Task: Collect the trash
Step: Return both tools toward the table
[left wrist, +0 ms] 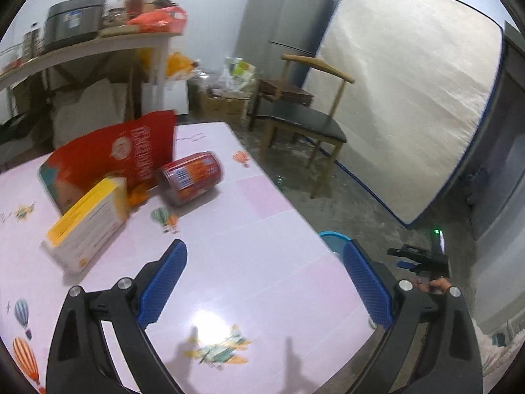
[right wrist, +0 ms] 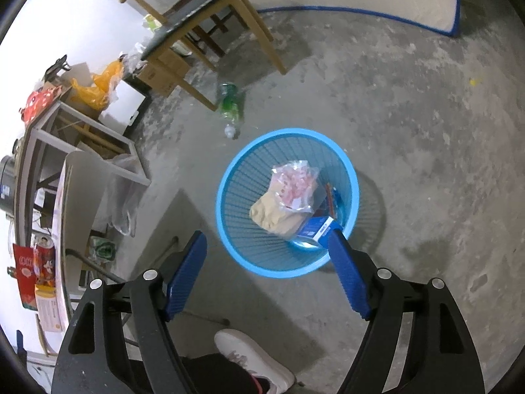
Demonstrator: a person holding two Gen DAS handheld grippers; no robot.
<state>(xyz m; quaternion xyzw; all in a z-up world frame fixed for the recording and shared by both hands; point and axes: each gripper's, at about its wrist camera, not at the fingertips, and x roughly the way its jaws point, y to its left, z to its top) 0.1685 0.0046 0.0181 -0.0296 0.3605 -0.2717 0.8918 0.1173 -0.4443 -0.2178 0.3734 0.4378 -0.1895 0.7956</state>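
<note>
1. While the left gripper (left wrist: 264,282) hangs over the pink table (left wrist: 262,229), its fingers (left wrist: 162,282) are spread wide with nothing between them.
2. Trash on the table, left to right: yellow-white box (left wrist: 87,226), red bag (left wrist: 111,157), red can (left wrist: 190,177) on its side. All lie well ahead of the left fingers, untouched; motion blur hides the labels.
3. Right gripper (right wrist: 267,262) hovers above the blue basket (right wrist: 229,177) on the floor, fingers (right wrist: 185,275) apart and empty.
4. Basket holds a clear plastic bag (right wrist: 295,184), a tan wad (right wrist: 272,213) and a blue-white carton (right wrist: 316,228), the carton partly behind the right-hand finger.
5. Green bottle (right wrist: 229,105) lies on the floor just beyond the basket.
</note>
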